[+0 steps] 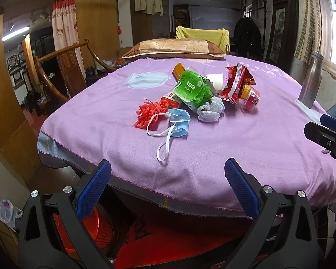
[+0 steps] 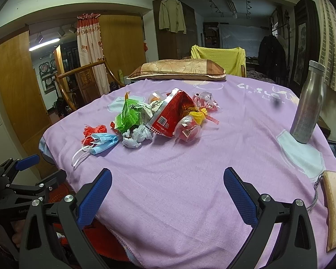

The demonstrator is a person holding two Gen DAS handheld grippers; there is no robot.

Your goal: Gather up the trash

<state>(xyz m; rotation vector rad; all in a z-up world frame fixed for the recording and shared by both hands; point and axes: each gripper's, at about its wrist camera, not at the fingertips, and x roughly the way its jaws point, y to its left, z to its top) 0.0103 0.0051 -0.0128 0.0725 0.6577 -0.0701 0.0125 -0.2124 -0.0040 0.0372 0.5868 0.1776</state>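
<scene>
Left wrist view. The left gripper (image 1: 168, 172) hangs at the near edge of the purple cloth (image 1: 246, 139), its jaws spread wide and holding nothing; it is well short of the trash. The litter lies heaped near the middle of the cloth, probably gathered there so that each piece can be picked off in turn: a blue face mask (image 1: 179, 121) nearest, with its white loops trailing forward, a red net (image 1: 149, 112) just beside it, a green packet (image 1: 191, 88) on top, crumpled tissue (image 1: 210, 109) and a red snack bag (image 1: 237, 83). The print on the green packet is too small to read. A red basket (image 1: 98, 231) sits on the floor below the edge, a likely place for the trash. The right gripper (image 1: 327, 139) shows at the right margin.

Right wrist view. The right gripper (image 2: 168, 179) is likewise wide apart and empty, over bare cloth. A barcode is visible on the snack bag (image 2: 170, 116); its lettering is illegible. A steel bottle (image 2: 308, 103) stands apart at the right, upright and clear of the pile. White writing on the cloth near it cannot be made out.
</scene>
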